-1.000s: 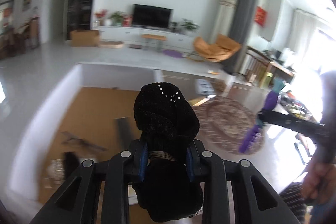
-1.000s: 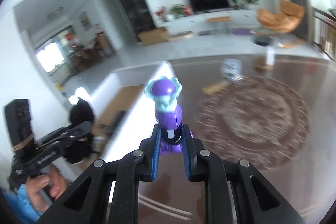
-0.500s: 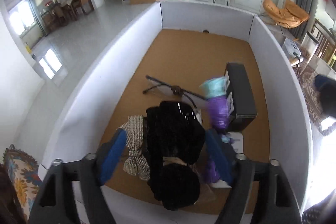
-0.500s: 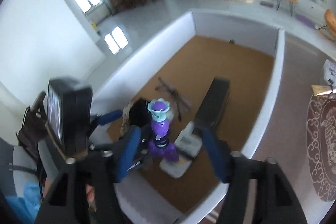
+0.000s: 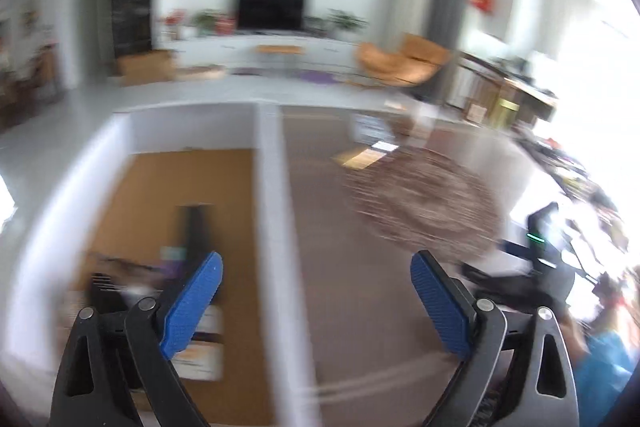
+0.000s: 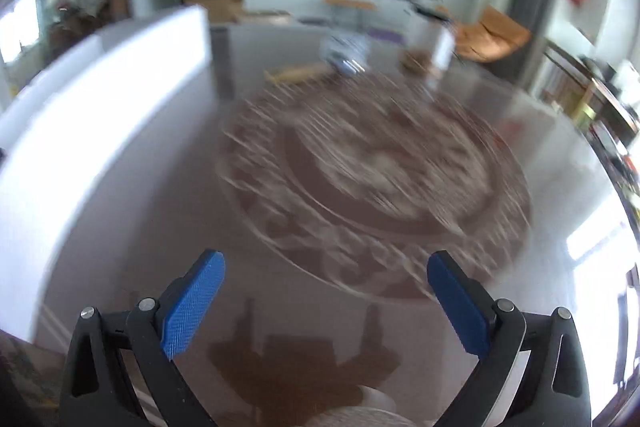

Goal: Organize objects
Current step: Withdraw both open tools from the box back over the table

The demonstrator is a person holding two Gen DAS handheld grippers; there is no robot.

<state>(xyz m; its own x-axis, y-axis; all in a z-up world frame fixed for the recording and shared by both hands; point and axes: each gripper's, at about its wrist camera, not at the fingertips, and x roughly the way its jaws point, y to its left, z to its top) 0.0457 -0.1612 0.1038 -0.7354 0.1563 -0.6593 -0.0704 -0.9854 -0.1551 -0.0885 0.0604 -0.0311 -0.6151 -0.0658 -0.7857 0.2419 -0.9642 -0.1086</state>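
The glossy dark brown table [image 6: 168, 187] fills most of both views, its surface mirror-like enough to reflect the right hand-held gripper near the bottom of the right wrist view. In its middle lies a large round patterned mat [image 6: 380, 183], brown and cream, blurred by camera motion.

Along the table's left edge stands a white-walled box with a tan cardboard floor [image 5: 160, 195], evidently the collecting place for the task. Its near wall [image 5: 276, 227] runs between the box floor and the table top. Inside, the sorted things lie together toward the near end: a long black rectangular object [image 5: 194, 227], a purple and teal shape [image 5: 174, 259] beside it, and a pale flat item [image 5: 200, 351] partly behind the left finger; the blur hides their finer form. They sit low behind the walls, which should keep them from sliding back out.

The left hand-held gripper [image 5: 316, 303] hovers above the box wall, blue ribbed pads [image 5: 192, 303] spread wide with nothing between them. The right hand-held gripper [image 6: 324, 307] hangs over the table, likewise spread and empty, probably ready to fetch the small items [image 6: 344, 57] at the far side.
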